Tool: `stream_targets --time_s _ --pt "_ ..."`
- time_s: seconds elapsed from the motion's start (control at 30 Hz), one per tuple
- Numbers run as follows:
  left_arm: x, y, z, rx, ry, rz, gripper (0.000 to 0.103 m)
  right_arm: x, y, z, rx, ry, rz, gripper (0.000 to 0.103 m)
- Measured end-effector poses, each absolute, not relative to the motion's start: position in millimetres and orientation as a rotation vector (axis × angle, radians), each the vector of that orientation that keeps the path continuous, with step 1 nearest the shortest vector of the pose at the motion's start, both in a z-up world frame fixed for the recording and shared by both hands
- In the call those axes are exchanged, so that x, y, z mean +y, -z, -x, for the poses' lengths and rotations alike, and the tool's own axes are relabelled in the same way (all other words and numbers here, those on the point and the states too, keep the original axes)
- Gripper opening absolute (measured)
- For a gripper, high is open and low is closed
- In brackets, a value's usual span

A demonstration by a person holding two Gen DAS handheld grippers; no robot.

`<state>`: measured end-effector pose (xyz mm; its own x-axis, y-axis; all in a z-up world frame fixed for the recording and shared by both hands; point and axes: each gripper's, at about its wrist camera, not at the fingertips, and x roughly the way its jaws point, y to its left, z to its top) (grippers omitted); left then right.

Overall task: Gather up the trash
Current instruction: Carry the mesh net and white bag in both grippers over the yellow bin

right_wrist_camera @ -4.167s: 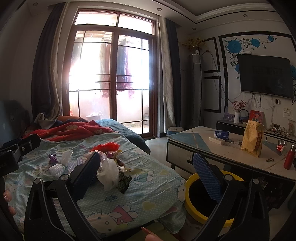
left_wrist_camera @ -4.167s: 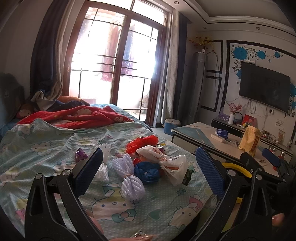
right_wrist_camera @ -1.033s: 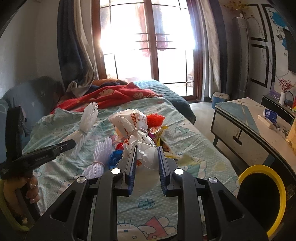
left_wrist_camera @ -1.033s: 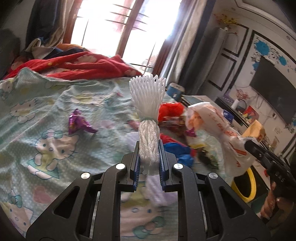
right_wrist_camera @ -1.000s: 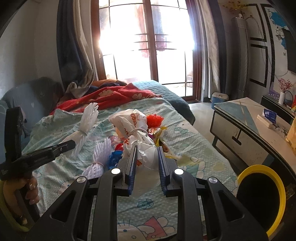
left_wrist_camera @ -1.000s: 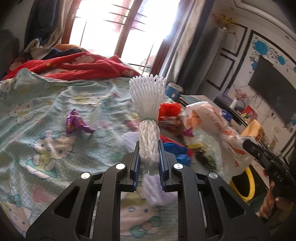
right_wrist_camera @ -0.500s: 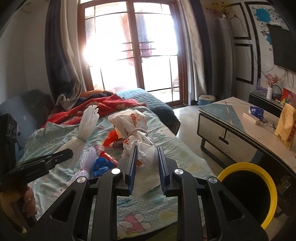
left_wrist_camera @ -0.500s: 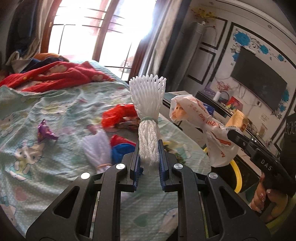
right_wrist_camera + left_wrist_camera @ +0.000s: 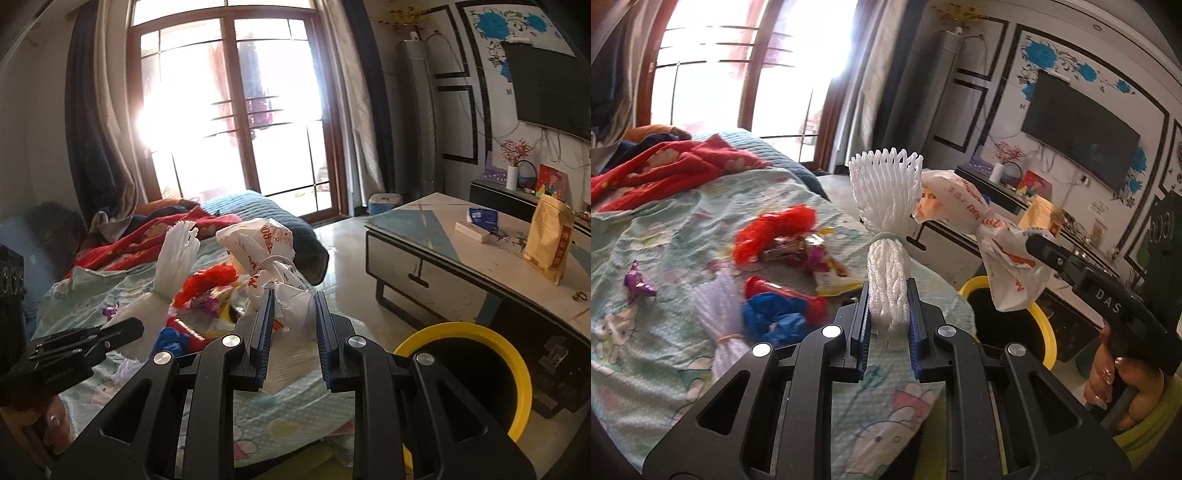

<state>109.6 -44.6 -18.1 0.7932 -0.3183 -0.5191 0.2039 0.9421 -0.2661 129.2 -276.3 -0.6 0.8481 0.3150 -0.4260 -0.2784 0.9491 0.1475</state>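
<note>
My left gripper (image 9: 888,291) is shut on a white foam fruit net (image 9: 886,206) and holds it upright above the bed's edge. My right gripper (image 9: 291,299) is shut on a knotted white plastic bag with orange print (image 9: 269,251), held in the air beside the bed. The bag (image 9: 982,236) hangs above the yellow-rimmed black trash bin (image 9: 1043,325) in the left wrist view. The bin (image 9: 517,362) stands on the floor at lower right in the right wrist view. The foam net also shows in the right wrist view (image 9: 177,258).
On the bed (image 9: 657,236) lie a red plastic bag (image 9: 772,232), a blue bag (image 9: 772,317), a second white foam net (image 9: 720,314), a purple wrapper (image 9: 637,284) and snack wrappers (image 9: 812,254). A low coffee table (image 9: 461,251) stands right of the bin.
Both grippers closed on their items and lifted them off the bed. They have swung right, bringing the bag and the net closer to the yellow-rimmed bin.
</note>
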Motion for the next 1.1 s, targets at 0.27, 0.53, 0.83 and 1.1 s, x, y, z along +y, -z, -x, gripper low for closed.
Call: stream_targets --time_s 0.27,0.53,0.83,1.1 --pt "-74 20 -117 0.604 0.338 0.168 0.012 -308 1 -132 0.453 -0.236 -0.123 0.021" --pt "-103 25 -126 0.630 0.394 0.140 0.012 -345 4 -135 0.453 -0.133 -0.163 0.021" --pt "-145 34 -138 0.656 0.465 0.090 0.012 -389 20 -137 0.489 -0.023 -0.208 0.021" --pt "-185 47 -150 0.700 0.532 0.057 0.012 -426 40 -138 0.530 0.068 -0.251 0.021"
